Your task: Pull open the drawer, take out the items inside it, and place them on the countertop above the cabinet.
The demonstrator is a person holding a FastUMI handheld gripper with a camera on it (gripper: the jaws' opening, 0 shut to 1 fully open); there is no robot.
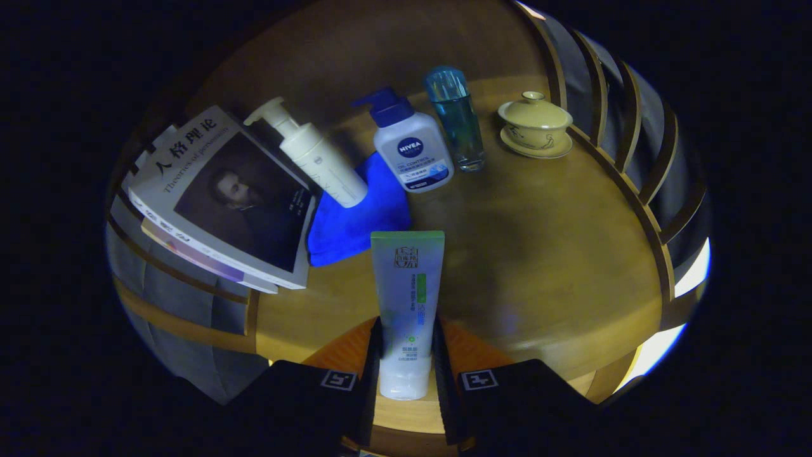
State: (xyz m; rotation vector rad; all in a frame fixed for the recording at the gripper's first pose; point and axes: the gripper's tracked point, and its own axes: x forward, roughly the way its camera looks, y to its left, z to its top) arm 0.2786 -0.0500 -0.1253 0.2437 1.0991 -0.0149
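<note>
A white and green tube (pixel 406 298) stands upright between my two black fingers, cap end down, and my gripper (pixel 406 362) is shut on its lower half. It hangs over the near edge of the wooden countertop (pixel 545 254). Beyond the fingers on the countertop lie a blue cloth (pixel 355 222), a white pump bottle (pixel 317 158) leaning on it, a white bottle with a blue pump (pixel 409 149) and a clear blue bottle (pixel 457 120). The drawer is out of sight.
Stacked books (pixel 222 197) sit at the countertop's left side. A lidded yellow cup on a saucer (pixel 536 124) stands at the far right by a curved wooden rail (pixel 634 190). Bare wood lies right of the tube.
</note>
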